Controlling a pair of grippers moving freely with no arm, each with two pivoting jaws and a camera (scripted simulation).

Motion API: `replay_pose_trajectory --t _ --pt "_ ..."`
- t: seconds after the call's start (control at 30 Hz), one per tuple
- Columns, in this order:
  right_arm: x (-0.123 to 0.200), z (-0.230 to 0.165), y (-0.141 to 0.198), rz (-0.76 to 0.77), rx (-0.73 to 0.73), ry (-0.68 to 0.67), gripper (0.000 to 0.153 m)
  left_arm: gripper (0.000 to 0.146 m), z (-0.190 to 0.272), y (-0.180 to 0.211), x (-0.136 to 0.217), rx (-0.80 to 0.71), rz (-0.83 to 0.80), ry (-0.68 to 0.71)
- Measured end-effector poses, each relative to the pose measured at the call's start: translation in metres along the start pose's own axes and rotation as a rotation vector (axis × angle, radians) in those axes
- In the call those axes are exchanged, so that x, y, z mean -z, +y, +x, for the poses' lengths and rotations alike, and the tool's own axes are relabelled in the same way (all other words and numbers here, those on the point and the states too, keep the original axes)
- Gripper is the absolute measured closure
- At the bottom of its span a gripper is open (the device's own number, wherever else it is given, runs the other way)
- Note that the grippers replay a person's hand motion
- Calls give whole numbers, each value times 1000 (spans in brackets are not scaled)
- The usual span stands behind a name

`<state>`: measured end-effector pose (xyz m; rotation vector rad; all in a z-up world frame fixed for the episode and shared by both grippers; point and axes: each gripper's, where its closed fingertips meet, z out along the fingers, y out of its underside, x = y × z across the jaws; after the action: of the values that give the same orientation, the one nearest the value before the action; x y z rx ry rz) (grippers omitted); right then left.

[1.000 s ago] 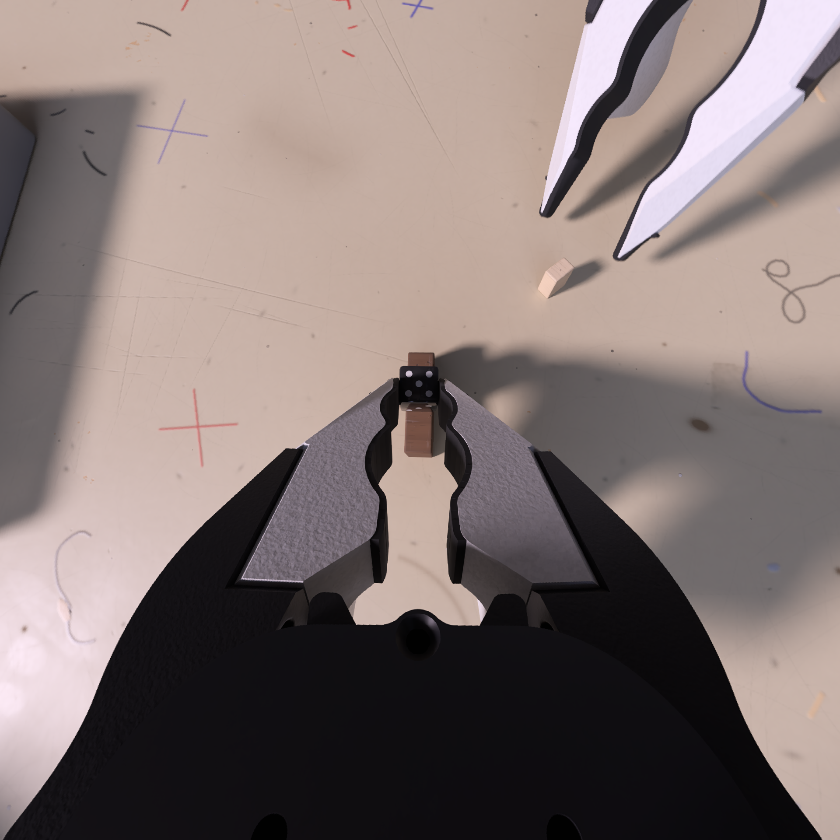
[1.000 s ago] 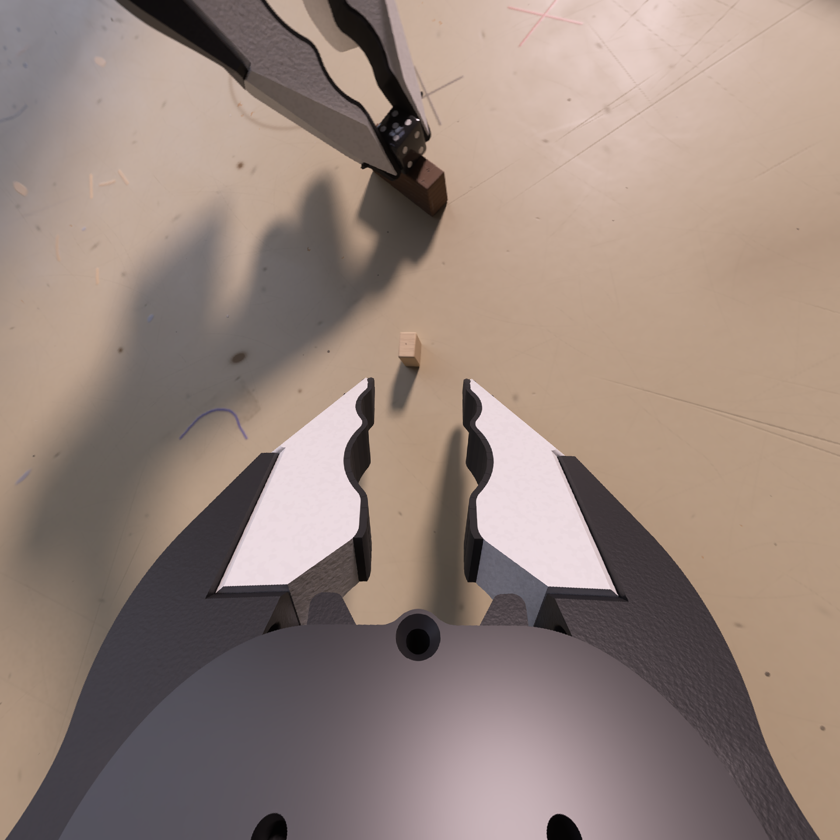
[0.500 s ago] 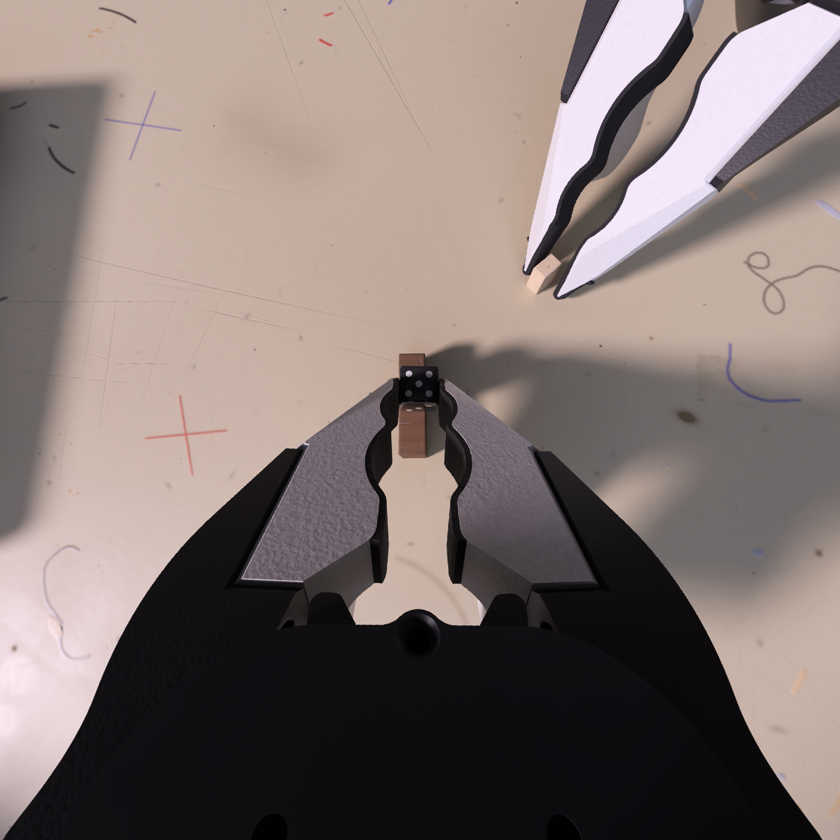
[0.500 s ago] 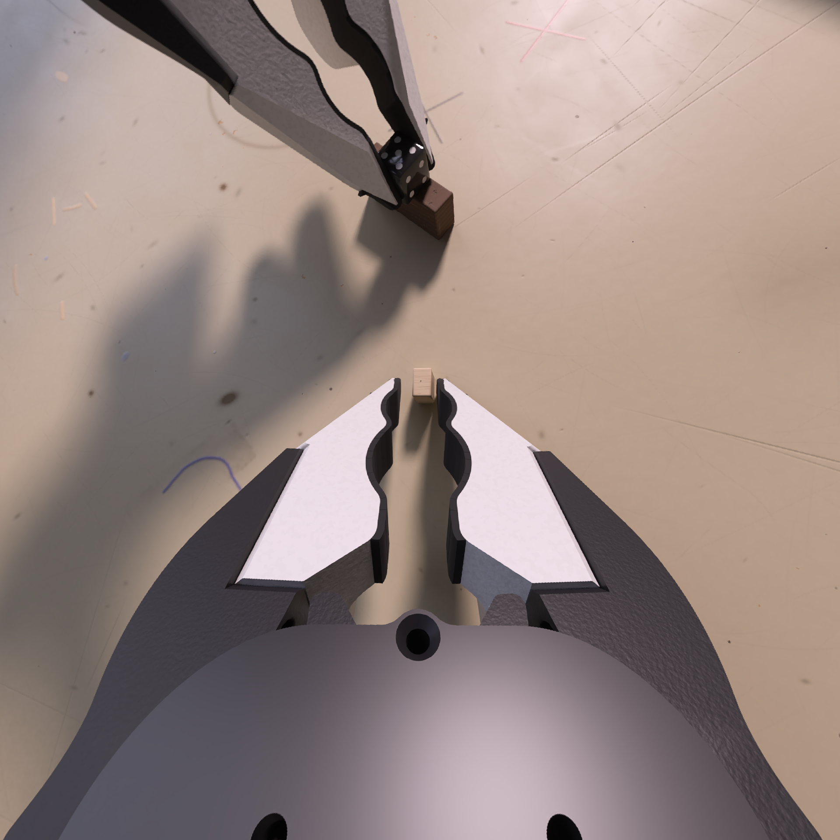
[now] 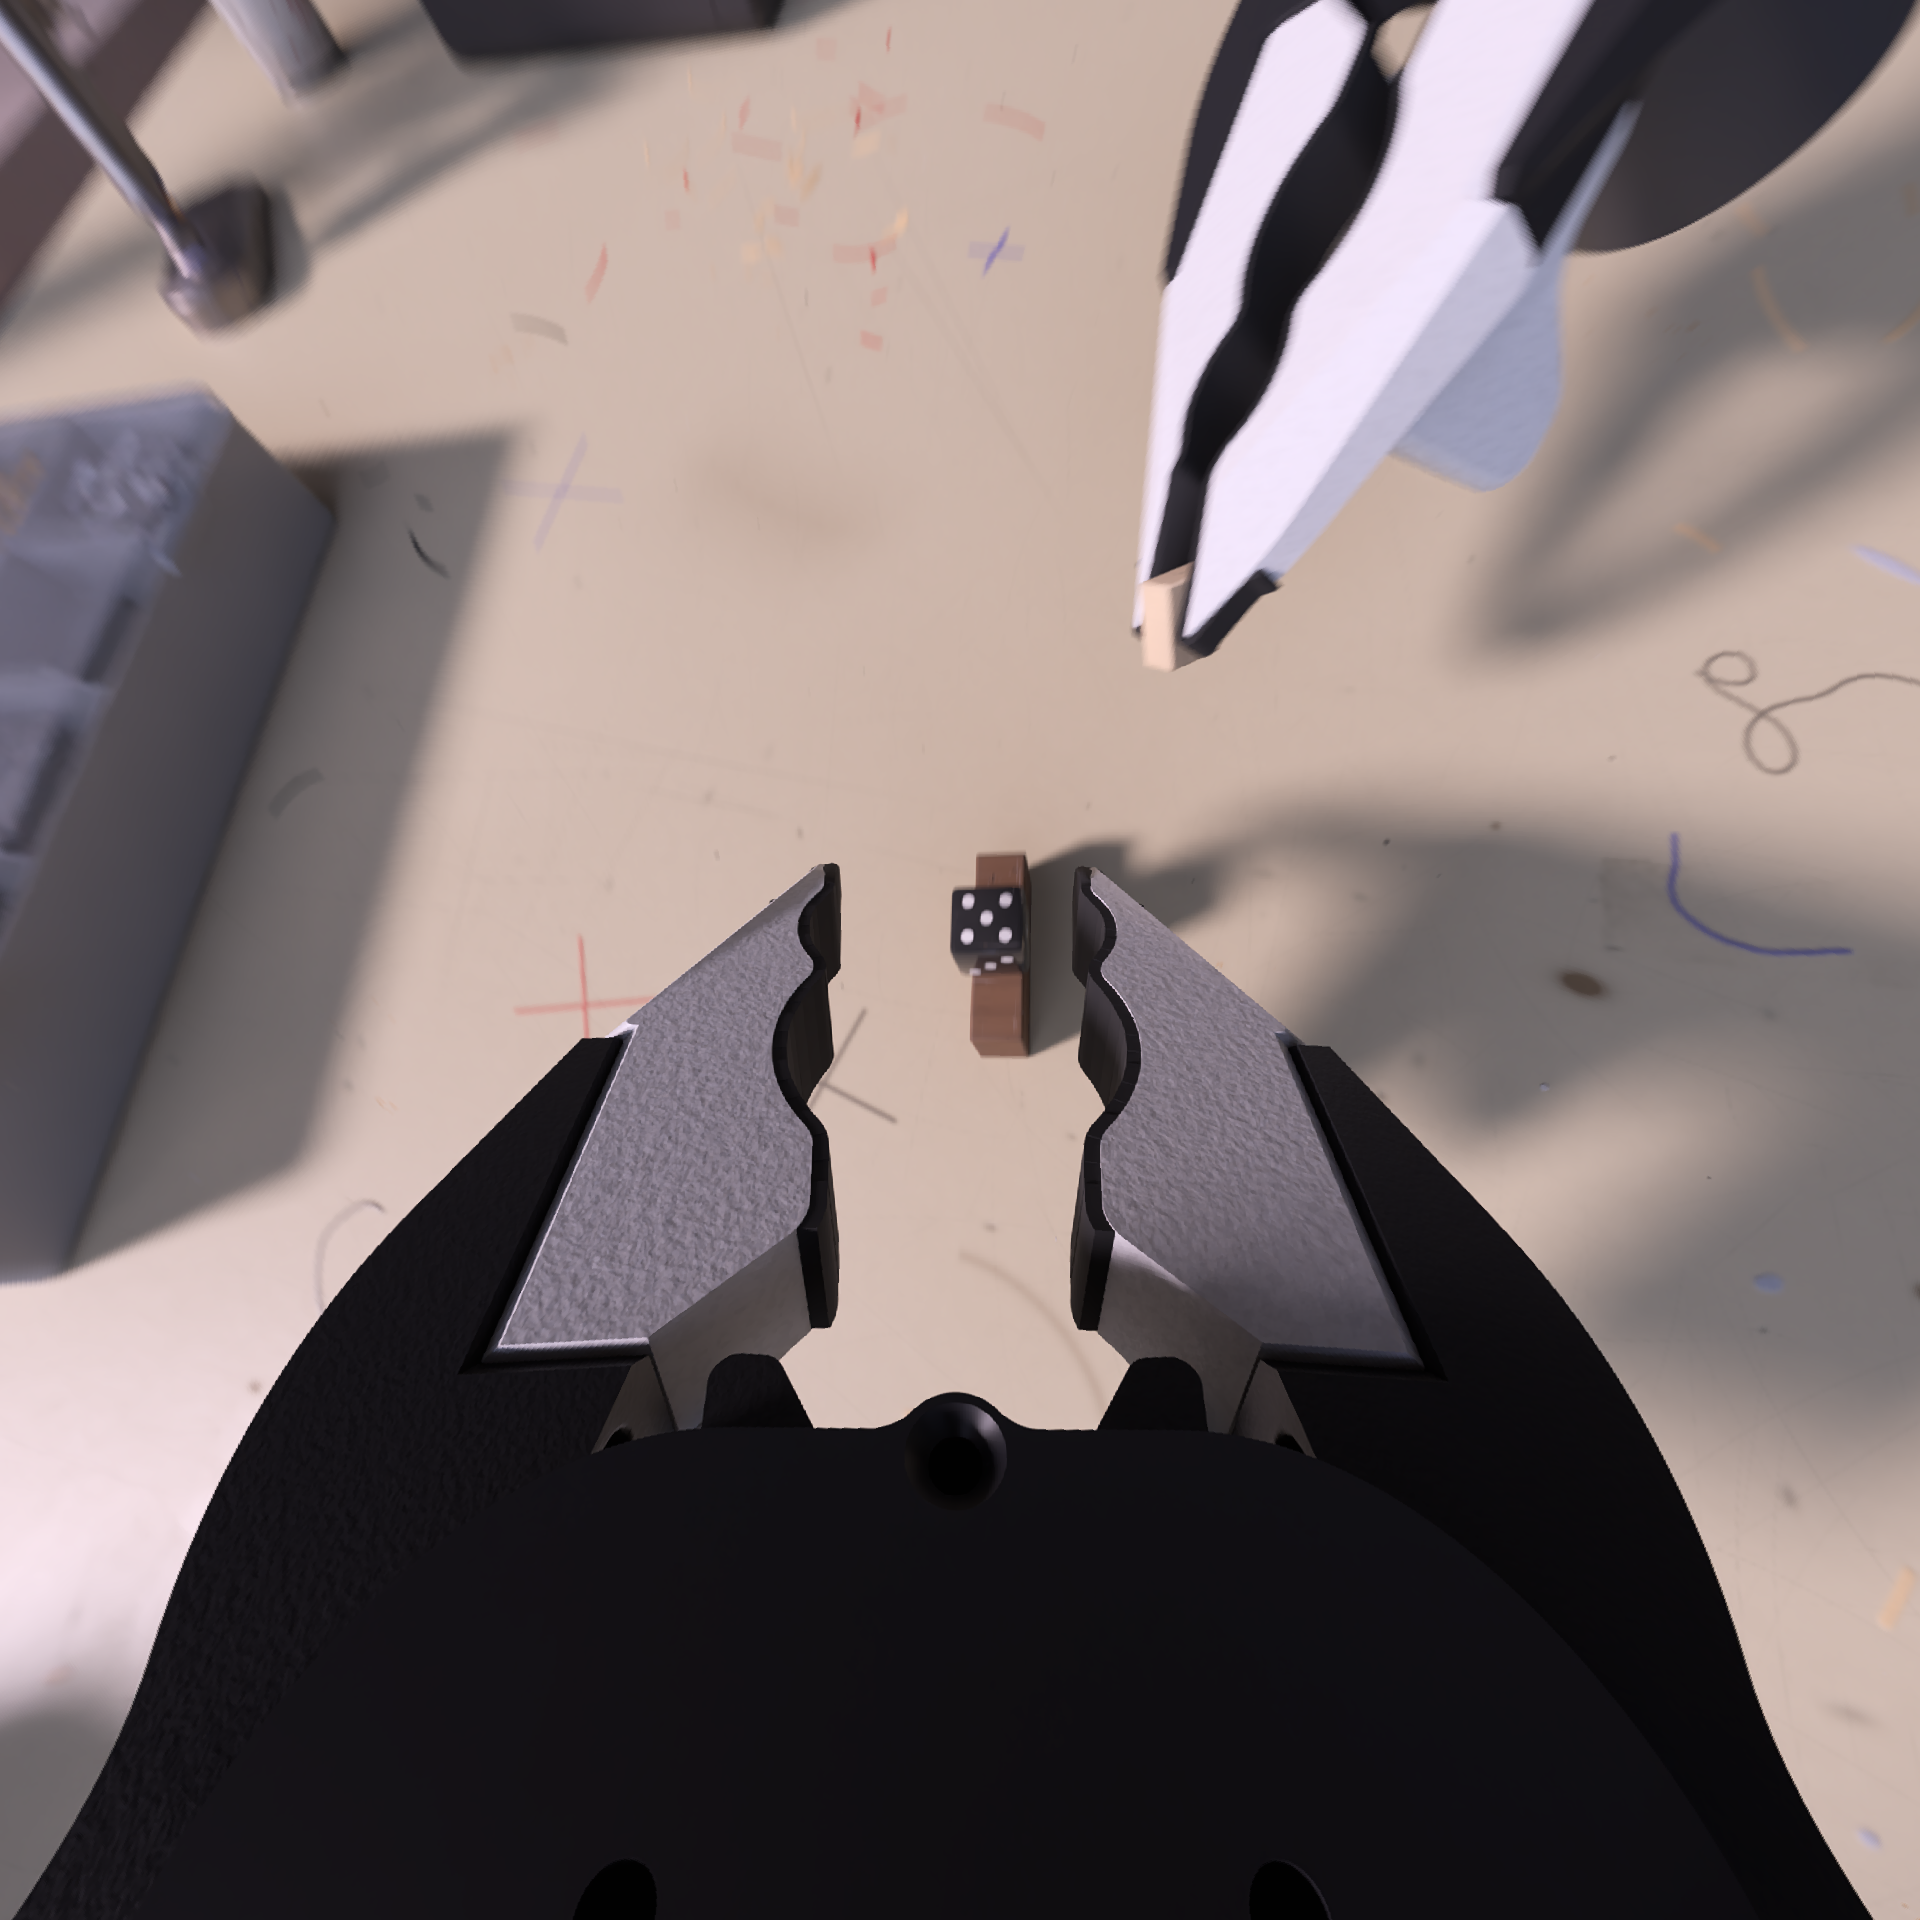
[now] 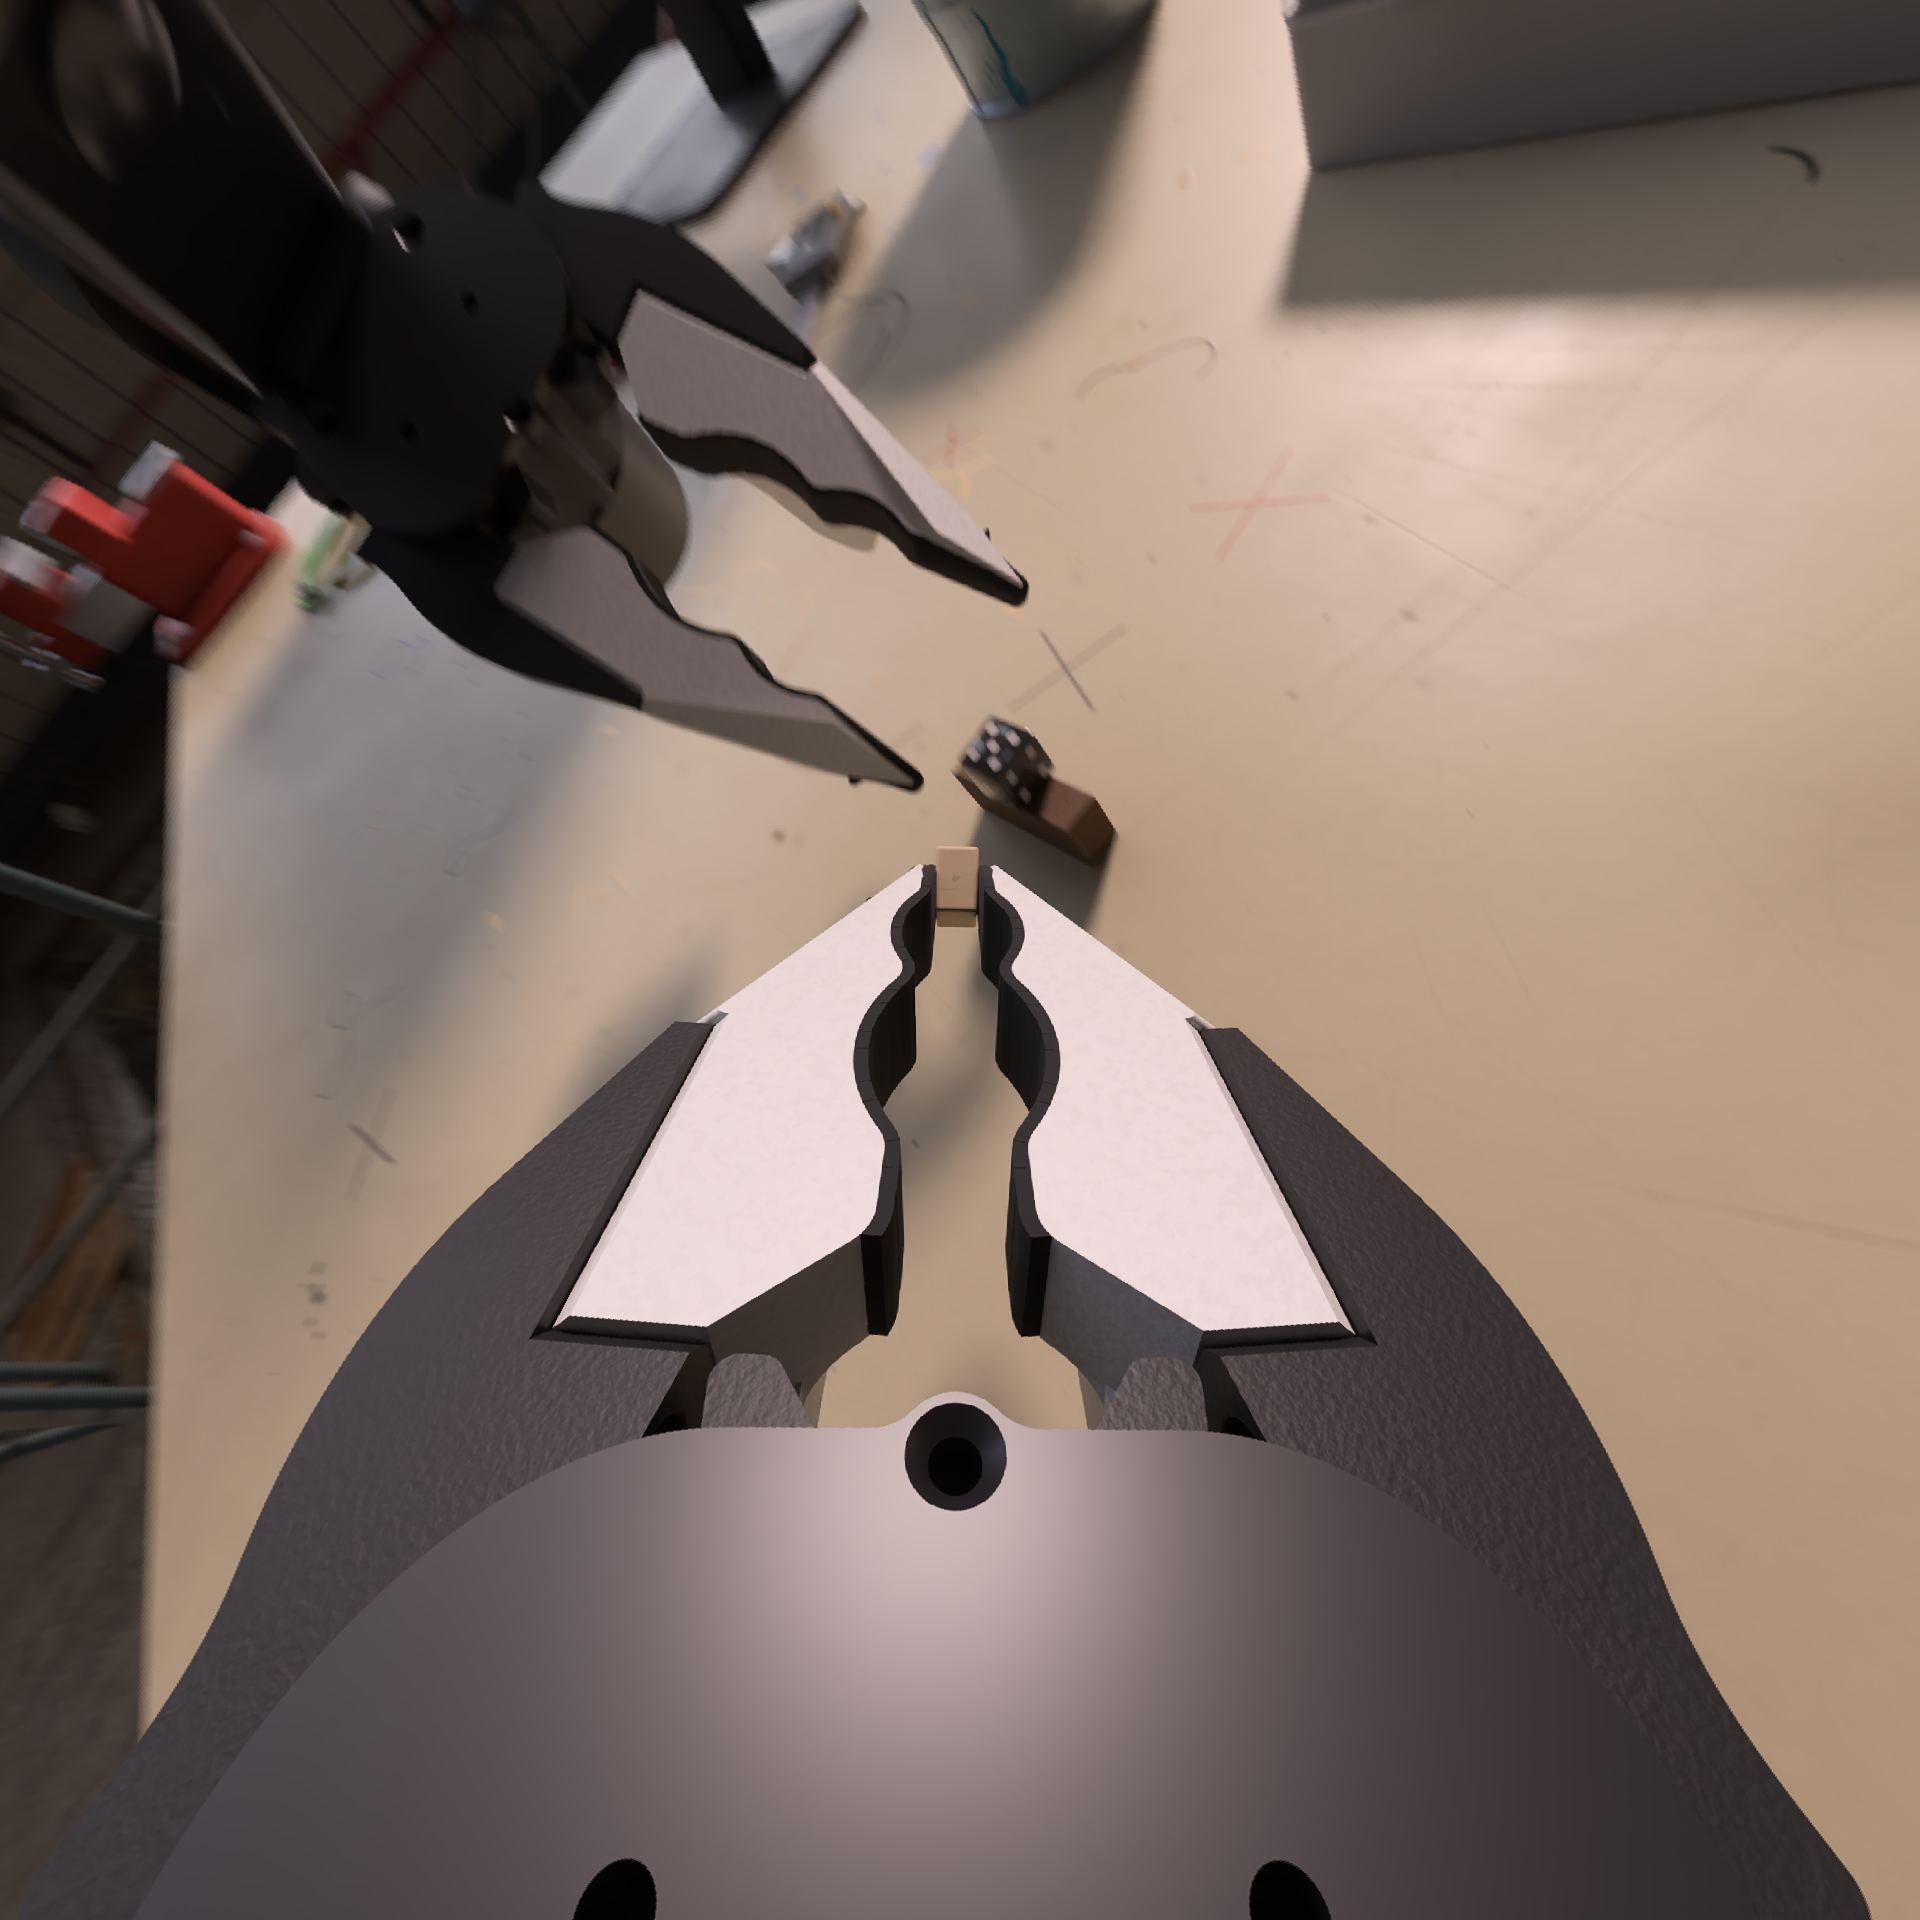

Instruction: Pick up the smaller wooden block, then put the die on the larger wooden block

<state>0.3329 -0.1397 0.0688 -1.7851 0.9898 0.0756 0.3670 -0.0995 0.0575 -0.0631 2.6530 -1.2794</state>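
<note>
The left claw [image 5: 956,914] stands wide open with nothing between its grey-faced fingers [image 5: 717,1101]. Beyond its tips the black die [image 5: 985,921] sits on the larger wooden block [image 5: 1002,1013], a dark brown bar lying flat on the beige tabletop [image 5: 727,644]; the die rests toward the bar's far end, white pips facing up. The claw touches neither.

The right claw [image 6: 957,894] is nearly closed, its white-faced fingers [image 6: 769,1132] pinching the smaller wooden block [image 6: 956,881], a pale cube held at the very tips. The left wrist view shows this from the side: the right claw [image 5: 1195,623] comes down from the upper right, and the pale cube [image 5: 1162,621] pokes out between its tips, clear of the tabletop.

Only the left wrist view takes in a grey box-like unit [image 5: 125,748] at the left edge, a metal stand foot [image 5: 213,260] at the upper left, a red cross mark [image 5: 582,1003] and a looping pencil scribble [image 5: 1766,717].

Only the right wrist view shows the whole left claw [image 6: 966,686] with its black body hanging above and to the left of the die [image 6: 1006,771] and brown bar [image 6: 1075,816], plus a red object [image 6: 135,551] off the tabletop's left edge, a pale box [image 6: 1600,73] at the upper right and a container [image 6: 1023,47] at the top.

No readable writing or brand shows in either view; the far items are blurred.
</note>
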Motion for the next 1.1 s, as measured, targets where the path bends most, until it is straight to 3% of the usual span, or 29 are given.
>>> replay_pose_trajectory --t 0.2,0.37,0.47,0.7,1.1 --pt "0 -19 -37 58 -124 -224 145 104 6 -35 22 -197 141 -37" --pt "-4 -34 -44 8 -174 -361 145 107 11 -51 37 -286 217 -53" --pt "-8 -40 -44 -12 -192 -399 145 117 15 -51 42 -320 220 -67" --pt "-11 -51 -43 -31 -254 -495 145 139 23 -47 51 -332 236 -58" --pt "-14 -52 -48 5 -352 -566 145 146 22 -46 55 -246 268 -43"
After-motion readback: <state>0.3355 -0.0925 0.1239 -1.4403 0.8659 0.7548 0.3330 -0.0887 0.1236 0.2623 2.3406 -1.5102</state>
